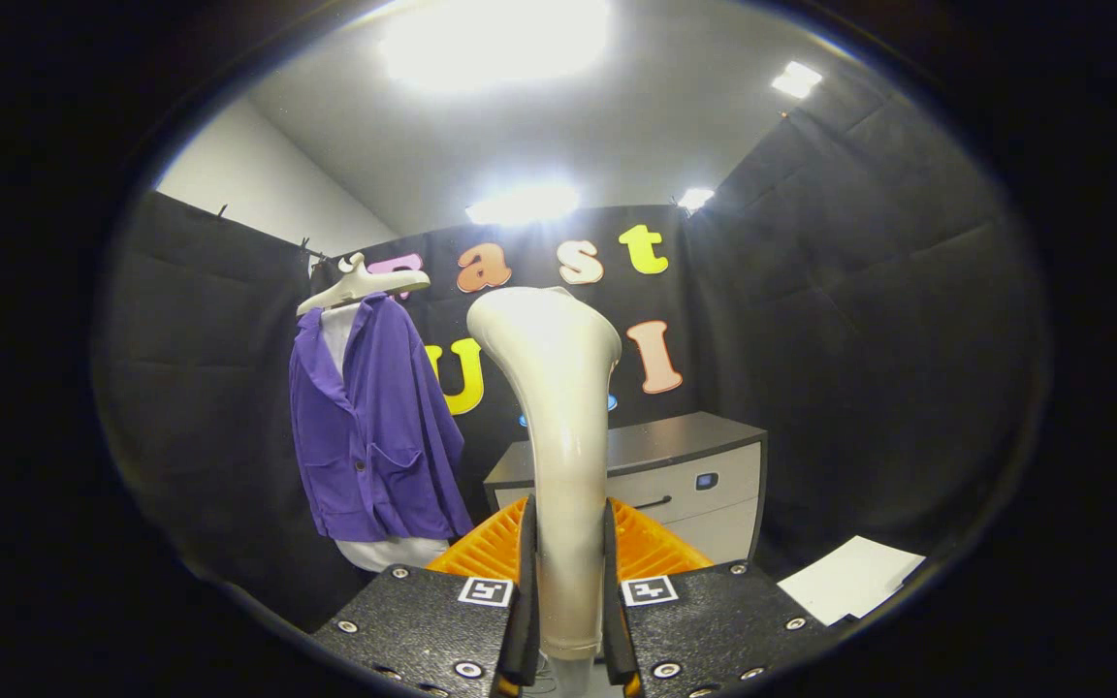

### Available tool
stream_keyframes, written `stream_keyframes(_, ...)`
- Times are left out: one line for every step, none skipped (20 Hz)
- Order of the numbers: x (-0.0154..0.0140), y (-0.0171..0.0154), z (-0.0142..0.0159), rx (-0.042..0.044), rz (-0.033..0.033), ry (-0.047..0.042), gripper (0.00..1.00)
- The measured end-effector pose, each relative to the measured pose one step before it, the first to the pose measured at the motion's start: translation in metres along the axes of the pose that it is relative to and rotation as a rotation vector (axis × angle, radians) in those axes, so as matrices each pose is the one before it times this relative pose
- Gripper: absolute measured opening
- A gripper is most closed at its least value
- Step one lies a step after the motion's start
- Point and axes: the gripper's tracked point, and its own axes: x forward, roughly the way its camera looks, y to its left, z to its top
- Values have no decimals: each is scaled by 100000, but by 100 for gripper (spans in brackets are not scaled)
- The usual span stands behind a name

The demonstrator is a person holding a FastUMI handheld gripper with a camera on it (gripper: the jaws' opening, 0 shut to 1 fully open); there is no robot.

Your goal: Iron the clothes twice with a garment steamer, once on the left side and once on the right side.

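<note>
Gripper view, looking forward along the two fingers: the gripper (566,620) sits at six o'clock, its fingers drawn in and pinching the handle of a white garment steamer (558,407) from both sides. The steamer stands upright between the fingers, its slim handle rising from the pinch and widening into a broad, rounded head at the centre of the scene, tilted slightly toward eleven o'clock. Just behind the fingers, on either side of the steamer's handle, an orange ribbed object (651,548) shows; what it is cannot be told. At about nine o'clock from the steamer's head, well apart from it, a purple jacket (369,436) hangs on a white hanger (360,284) against the dark padded booth wall. The jacket is open at the front over a white garment (384,553), whose hem shows below the purple hem and whose collar area shows at the neck. The jacket has patch pockets low on its front. Beyond the steamer, at about three o'clock from the handle, stands a low cabinet (704,475) with a dark top and pale drawer fronts; its top looks bare from here. At about four o'clock, near the gripper's right side, a white sheet of paper (849,579) lies flat on a dark surface. Bright ceiling lights (495,39) glare at twelve o'clock above the booth walls.
</note>
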Motion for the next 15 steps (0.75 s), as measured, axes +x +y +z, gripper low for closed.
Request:
stream_keyframes(-72, 413, -123, 158, 583, 610, 26)
stream_keyframes(102, 439, 95, 22, 392, -920, 26)
stream_keyframes(71, 291, -60, -1107, -252, 439, 26)
stream_keyframes(17, 187, -156, -419, 202, 773, 26)
stream_keyframes(25, 453, -96, 439, 620, 428, 26)
stream_keyframes(217, 349, -105, 113, 233, 563, 26)
stream_keyframes(53, 238, -38, -53, 221, 485, 26)
stream_keyframes(7, 328, -54, 307, 332, -83, 26)
stream_keyframes(21, 299, -240, 38, 187, 417, 26)
stream_keyframes(34, 218, -189, -37, 108, 502, 26)
stream_keyframes(35, 141, -161, 128, 16, 475, 26)
stream_keyframes(-9, 125, -167, 90, -27, 526, 26)
stream_keyframes(31, 81, -153, -37, -194, 409, 26)
stream_keyframes(212, 89, -183, 55, -177, 583, 26)
stream_keyframes(21, 50, -113, 110, -127, 529, 26)
